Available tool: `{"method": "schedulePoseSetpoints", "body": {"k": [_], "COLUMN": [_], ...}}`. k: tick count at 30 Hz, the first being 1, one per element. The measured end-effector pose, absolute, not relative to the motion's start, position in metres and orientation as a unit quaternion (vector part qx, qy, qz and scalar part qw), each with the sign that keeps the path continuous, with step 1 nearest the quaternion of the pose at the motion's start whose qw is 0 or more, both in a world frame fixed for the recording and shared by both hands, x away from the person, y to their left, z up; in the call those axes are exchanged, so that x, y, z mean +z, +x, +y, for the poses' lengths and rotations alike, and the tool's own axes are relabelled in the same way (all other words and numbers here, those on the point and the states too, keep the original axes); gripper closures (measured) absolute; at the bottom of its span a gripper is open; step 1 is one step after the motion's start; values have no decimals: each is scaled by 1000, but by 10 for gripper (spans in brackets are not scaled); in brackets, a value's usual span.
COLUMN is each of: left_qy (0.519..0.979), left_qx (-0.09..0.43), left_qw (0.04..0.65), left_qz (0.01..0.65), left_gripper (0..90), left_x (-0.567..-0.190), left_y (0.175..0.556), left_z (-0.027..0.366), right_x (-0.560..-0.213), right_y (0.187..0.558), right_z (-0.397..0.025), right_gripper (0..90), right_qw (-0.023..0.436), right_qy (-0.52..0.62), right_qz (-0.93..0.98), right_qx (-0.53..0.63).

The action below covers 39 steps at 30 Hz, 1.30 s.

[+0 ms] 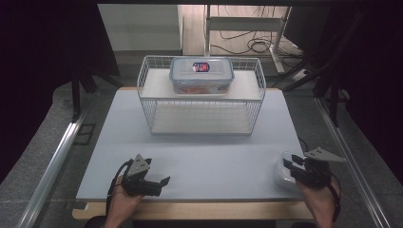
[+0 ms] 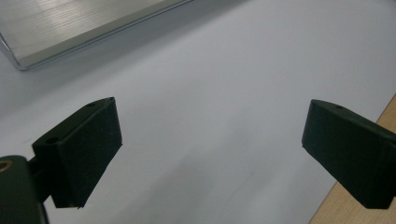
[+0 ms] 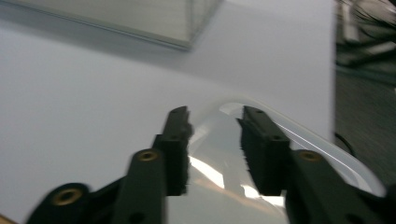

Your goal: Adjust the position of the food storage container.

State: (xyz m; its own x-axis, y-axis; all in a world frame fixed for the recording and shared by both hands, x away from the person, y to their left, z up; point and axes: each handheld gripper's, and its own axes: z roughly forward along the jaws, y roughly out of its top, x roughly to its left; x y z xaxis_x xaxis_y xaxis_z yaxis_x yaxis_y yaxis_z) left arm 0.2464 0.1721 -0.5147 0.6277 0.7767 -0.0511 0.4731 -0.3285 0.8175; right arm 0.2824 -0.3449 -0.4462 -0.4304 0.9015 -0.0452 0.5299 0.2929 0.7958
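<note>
Altogether the high view counts two hand-held grippers, one wire basket, one lidded plastic box and one pale, translucent container on the grey-white table. That basket has two levels: the clear box with blue clips and a red-and-blue label sits on the upper shelf, toward the back, with something orange-red inside that is too dim to name; the lower shelf is a bare board. Near the front right corner of the table lies the translucent container, and the right gripper is upon it. What the right gripper view adds is the contact: the right gripper has its jaws set a narrow gap apart, poised over the container's glossy rounded surface, but whether they pinch it I cannot tell. At the front left, the left gripper rests low over bare table, well apart from the basket. Its own view shows the left gripper spread wide and grasping nothing, with the basket's base at upper left.
</note>
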Motion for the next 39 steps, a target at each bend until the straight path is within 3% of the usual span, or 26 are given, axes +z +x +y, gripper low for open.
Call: {"method": "schedulePoseSetpoints", "body": {"k": [7,19,39], "left_qy": [794,794,797], "left_qx": [187,189,183], "left_qw": [421,419,415], "left_qz": [396,398,399], "left_gripper": [54,56,58], "left_x": [-515,-515,-517], "left_y": [246,247,248], "left_z": [172,172,169], "right_x": [-450,-462,-465], "right_y": [273,272,281], "right_z": [-399,-424,-387], "right_gripper": [890,893,893], "right_qw": [272,275,249], "right_qy": [536,570,538], "right_qz": [727,718,738], "right_qx": [331,290,321]}}
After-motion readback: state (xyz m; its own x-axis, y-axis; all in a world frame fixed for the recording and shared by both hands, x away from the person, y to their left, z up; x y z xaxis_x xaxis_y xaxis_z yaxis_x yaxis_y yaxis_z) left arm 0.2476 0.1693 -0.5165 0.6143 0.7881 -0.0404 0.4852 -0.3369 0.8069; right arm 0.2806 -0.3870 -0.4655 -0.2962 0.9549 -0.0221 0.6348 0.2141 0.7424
